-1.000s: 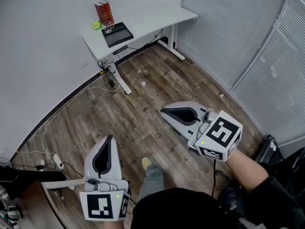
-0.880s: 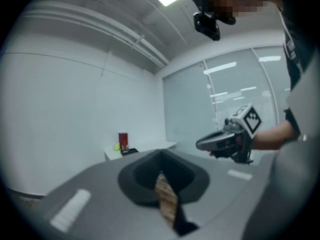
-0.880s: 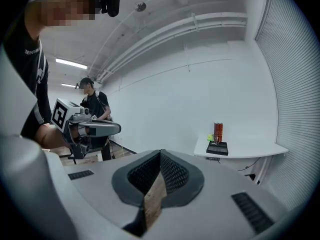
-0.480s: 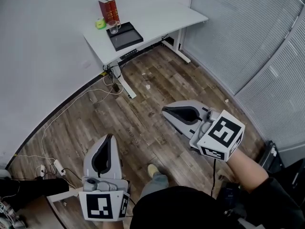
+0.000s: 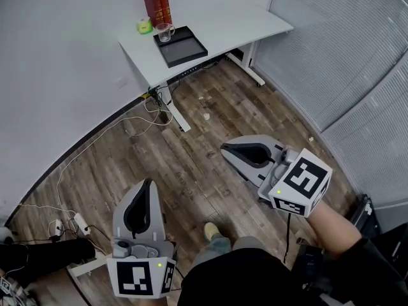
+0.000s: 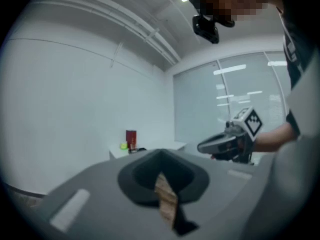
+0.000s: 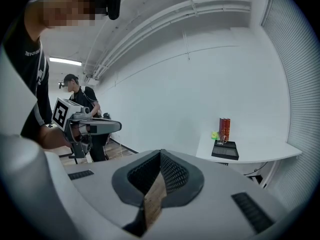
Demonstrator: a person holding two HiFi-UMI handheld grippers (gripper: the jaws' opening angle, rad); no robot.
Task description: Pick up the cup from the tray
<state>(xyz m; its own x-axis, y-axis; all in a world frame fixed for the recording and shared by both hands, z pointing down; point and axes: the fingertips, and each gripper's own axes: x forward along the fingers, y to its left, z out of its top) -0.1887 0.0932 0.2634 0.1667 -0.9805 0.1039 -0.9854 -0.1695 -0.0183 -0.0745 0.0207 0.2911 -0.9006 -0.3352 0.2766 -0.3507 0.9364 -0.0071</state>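
Facing the white desk [image 5: 242, 18] from well across the wooden floor [image 5: 191, 139], I hold both tools out in front of me at about waist level. My left gripper [image 5: 148, 183] has its jaws pressed together with nothing between them; through the small gap below the tips I see only floor. My right gripper [image 5: 224, 149] is the same: jaws closed tip to tip, empty, pointed roughly toward the desk.

The cup [image 5: 164, 32], a clear glass one, stands at the far left corner of the black tray [image 5: 188, 48], just in front of the two red books [image 5: 157, 7] and beside a small green thing [image 5: 145, 25]. From my right gripper view it shows as a small shape at the tray's back edge, upright as far as I can make out.

I judge the task barely begun. Nothing is touched, and the cup sits where it should be found. Left to do: close the distance to the desk, open one pair of jaws, bring them around the cup, close, and lift it clear of the tray.
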